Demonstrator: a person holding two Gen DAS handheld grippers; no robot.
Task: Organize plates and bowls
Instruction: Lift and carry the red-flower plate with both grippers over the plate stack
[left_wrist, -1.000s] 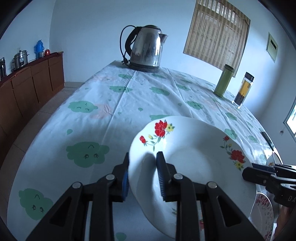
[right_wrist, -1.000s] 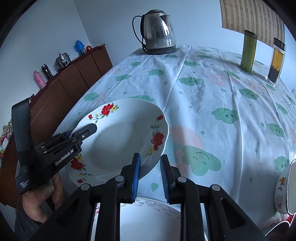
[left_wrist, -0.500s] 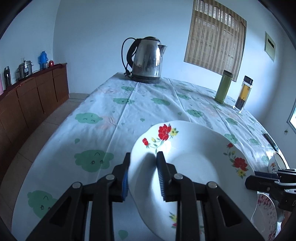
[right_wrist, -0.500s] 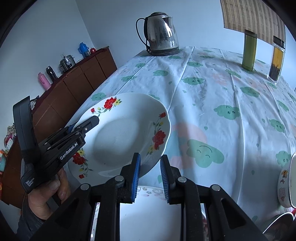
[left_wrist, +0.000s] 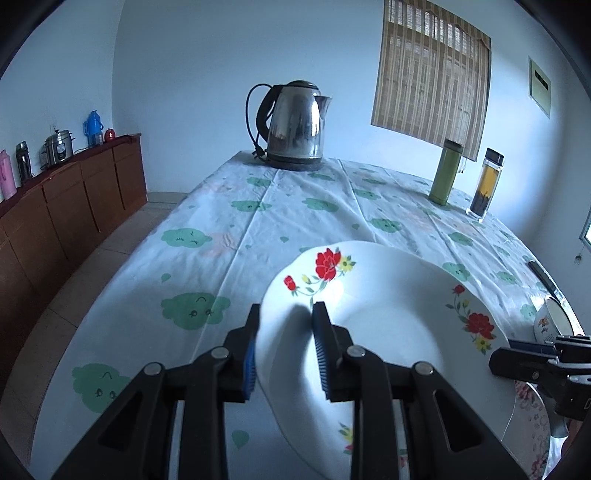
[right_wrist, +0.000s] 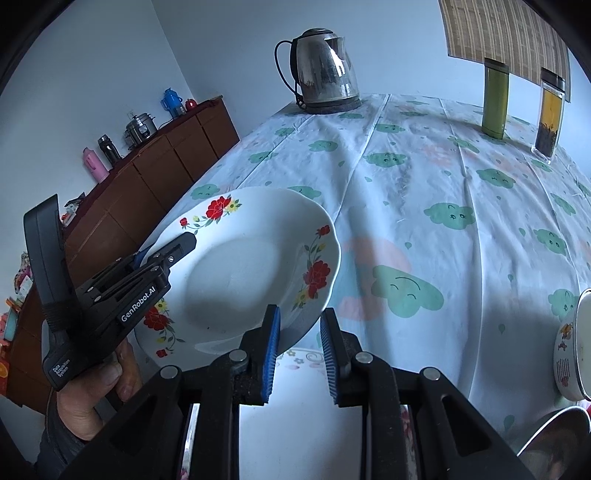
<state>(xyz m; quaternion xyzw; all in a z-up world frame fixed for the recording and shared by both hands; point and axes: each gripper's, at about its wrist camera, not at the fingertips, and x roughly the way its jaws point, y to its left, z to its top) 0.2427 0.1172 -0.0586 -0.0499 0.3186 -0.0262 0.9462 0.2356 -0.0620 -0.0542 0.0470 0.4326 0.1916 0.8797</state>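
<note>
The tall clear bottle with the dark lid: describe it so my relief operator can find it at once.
Start at the steel kettle at the far end of the cloud-print tablecloth, then look right, below the bamboo blind. Two containers stand together there. The clear bottle is the outer one, showing amber liquid over dark leaves; the green flask is opaque.

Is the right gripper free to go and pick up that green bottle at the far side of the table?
Probably not yet. The right gripper is shut on the flowered plate, shared with the left gripper. The tablecloth toward the green bottle looks bare, but it stands far off.
</note>
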